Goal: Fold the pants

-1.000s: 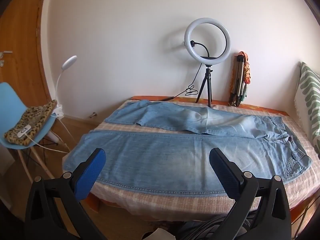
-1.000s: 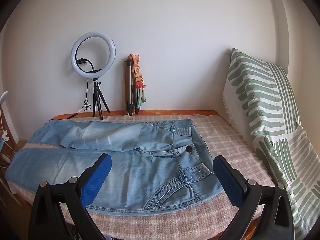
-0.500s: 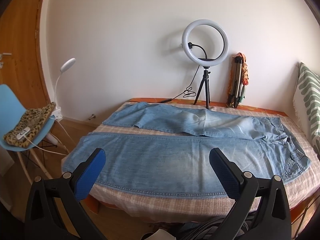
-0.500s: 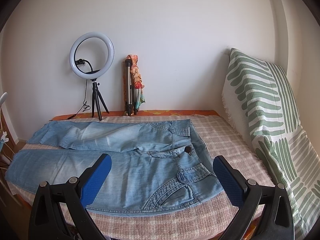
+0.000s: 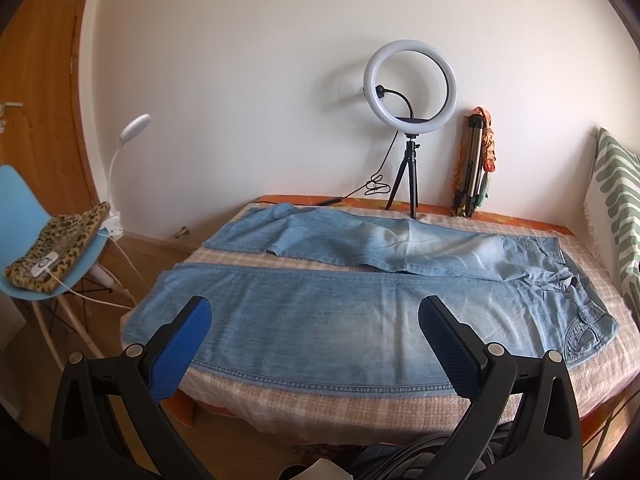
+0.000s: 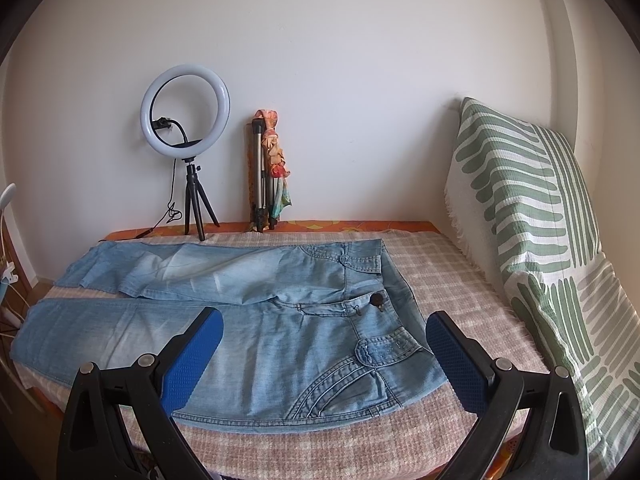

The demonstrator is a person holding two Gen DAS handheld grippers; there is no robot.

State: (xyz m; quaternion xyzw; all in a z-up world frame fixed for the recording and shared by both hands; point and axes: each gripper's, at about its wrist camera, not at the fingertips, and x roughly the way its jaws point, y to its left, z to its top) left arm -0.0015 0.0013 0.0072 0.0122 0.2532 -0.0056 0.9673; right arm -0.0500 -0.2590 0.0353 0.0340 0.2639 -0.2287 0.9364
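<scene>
1. Pants (image 5: pixel 360 312) (image 6: pixel 240 332): light blue denim, laid flat and unfolded across the bed. The two legs lie apart and run toward the bed's left end; the waistband lies toward the pillow end. A dark button (image 6: pixel 376 300) sits at the waist, and stitched pockets show on the near hip. The far leg is wrinkled around the knee, and its hem is split.
2. Left tongs (image 5: pixel 314 312): open wide, blue pads apart, held above the bed's near edge over the near leg, gripping nothing.
3. Right tongs (image 6: pixel 324 326): open wide, held above the near edge over the hip area, gripping nothing.
4. Bed (image 5: pixel 320 404) (image 6: pixel 452 276): covered with a pink-and-cream checked spread; an orange sheet shows along the far edge by the wall.
5. Pillow (image 6: pixel 532 216) (image 5: pixel 620 208): white with green stripes, propped upright at the right end of the bed.
6. Ring light (image 5: pixel 410 88) (image 6: pixel 185 112): lit, on a small black tripod standing on the bed by the wall, cable trailing left.
7. Folded tripod (image 5: pixel 472 168) (image 6: pixel 262 176): leaning on the wall beside the ring light, with a patterned cloth draped over it.
8. Blue chair (image 5: pixel 24 216): left of the bed, carrying a leopard-print cushion (image 5: pixel 60 248) and a clip lamp (image 5: pixel 128 152). A wooden door (image 5: pixel 44 120) stands behind it.
9. Cut off or unclear: dark cables at the left view's lower edge cannot be identified; the pillow is cropped in the left view.
</scene>
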